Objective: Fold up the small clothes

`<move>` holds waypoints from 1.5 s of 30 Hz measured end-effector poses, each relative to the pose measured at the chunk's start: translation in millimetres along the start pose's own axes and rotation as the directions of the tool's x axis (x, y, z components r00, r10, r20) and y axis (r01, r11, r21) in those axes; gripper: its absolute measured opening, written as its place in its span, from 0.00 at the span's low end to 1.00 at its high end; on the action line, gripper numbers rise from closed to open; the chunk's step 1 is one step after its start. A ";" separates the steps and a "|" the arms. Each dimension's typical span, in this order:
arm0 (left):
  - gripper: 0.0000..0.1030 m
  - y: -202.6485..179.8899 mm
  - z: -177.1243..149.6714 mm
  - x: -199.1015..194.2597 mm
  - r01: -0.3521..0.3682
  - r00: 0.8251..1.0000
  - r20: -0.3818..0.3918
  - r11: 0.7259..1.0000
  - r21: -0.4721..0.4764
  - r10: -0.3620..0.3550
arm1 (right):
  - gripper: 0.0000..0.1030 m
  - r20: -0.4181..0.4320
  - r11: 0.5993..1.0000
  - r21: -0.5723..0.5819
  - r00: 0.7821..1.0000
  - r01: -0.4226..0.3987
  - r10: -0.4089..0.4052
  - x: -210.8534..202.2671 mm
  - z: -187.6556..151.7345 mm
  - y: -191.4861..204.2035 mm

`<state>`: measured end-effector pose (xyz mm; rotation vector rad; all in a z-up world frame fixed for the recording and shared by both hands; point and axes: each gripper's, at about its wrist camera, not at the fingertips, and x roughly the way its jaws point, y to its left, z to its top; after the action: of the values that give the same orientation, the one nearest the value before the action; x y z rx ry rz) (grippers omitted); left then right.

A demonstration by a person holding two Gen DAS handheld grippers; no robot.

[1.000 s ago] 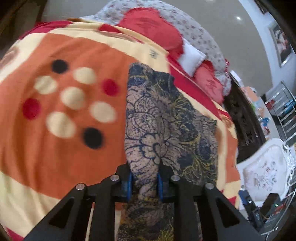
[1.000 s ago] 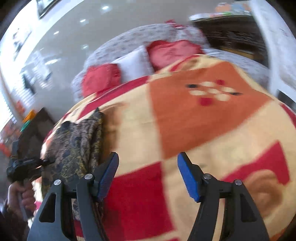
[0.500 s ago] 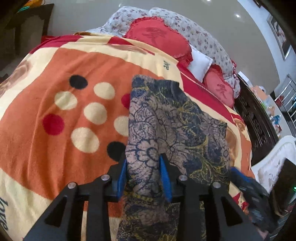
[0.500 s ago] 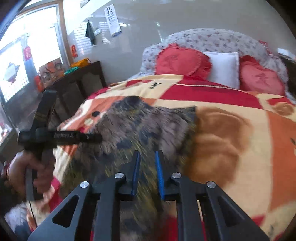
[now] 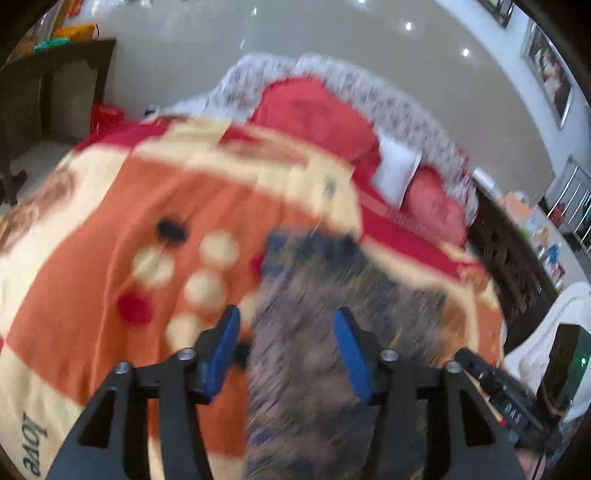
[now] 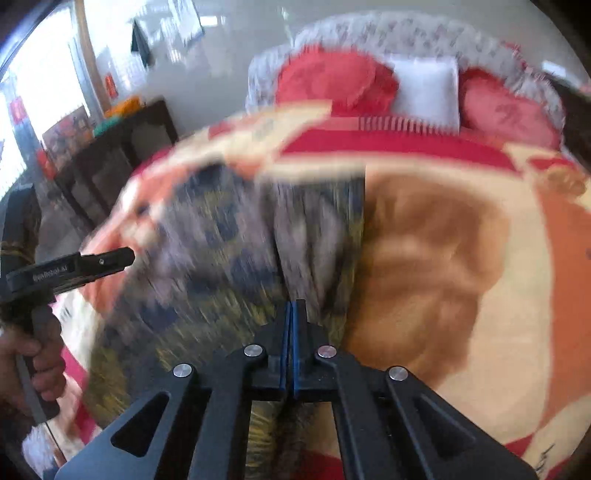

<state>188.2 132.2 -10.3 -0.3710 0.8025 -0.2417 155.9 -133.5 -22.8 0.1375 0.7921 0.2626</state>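
A dark blue and brown floral garment [image 5: 332,314] lies on the orange, cream and red blanket [image 5: 110,240] on the bed. My left gripper [image 5: 288,336] is open, its blue pads either side of the garment's near left part. In the right wrist view the garment [image 6: 221,258] is blurred by motion. My right gripper [image 6: 292,321] is shut on the garment's near edge. The left gripper's black body [image 6: 70,269] shows at the left of that view, held in a hand.
Red cushions [image 5: 314,114] and a white pillow [image 5: 399,170] lie against the floral headboard [image 6: 406,33]. A dark wooden cabinet [image 6: 118,155] stands at the bed's left, a dark footboard [image 5: 517,266] and a white chair [image 5: 554,325] at its right.
My left gripper has opened and let go of the garment. My right gripper has swung over to the garment and closed on its edge. Both views are now motion-blurred.
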 end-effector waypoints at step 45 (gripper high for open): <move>1.00 -111.5 -162.8 -104.7 -0.265 0.937 -0.134 0.908 0.325 0.322 | 0.41 0.053 0.970 -0.042 0.970 0.241 -0.238 -200.0 -136.6 49.8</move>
<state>-10.0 29.7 0.5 0.0673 0.9764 -0.1122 -85.6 -139.3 30.0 0.0016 0.7465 0.0494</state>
